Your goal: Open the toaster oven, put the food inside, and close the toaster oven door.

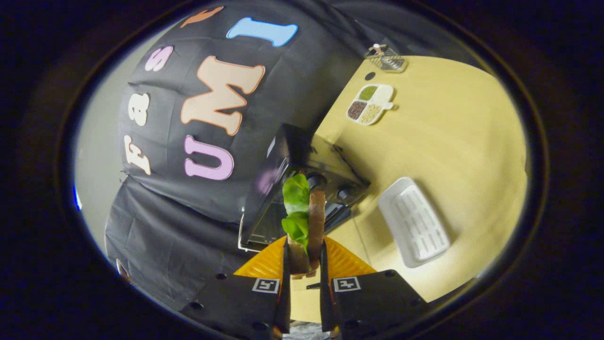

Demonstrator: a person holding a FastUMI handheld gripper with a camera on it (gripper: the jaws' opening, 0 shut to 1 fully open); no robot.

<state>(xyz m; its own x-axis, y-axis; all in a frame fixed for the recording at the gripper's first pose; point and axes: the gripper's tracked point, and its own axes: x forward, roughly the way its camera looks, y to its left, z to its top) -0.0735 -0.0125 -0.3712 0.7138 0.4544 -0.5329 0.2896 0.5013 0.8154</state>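
Black cloth hangs as the booth's wall on the left, and a pale yellow tabletop (448,141) runs off to the right. Against the cloth stands the toaster oven (302,189), dark, seen tilted, with its knobs facing the tabletop's open side; I cannot tell whether its door is open. The tongs (304,269) are drawn nearly together, both fingers pressing on a sandwich (306,222) of brown bread with green lettuce sticking out, held on edge between them and reaching ahead toward the toaster oven. Right of the oven, apart from it, lies a white ribbed tray (415,222) on bare wood. Farther off sit a white divided dish (370,104) of grains and, near the tabletop's far edge, a small wire basket (386,59). Bare tabletop lies wide between them.
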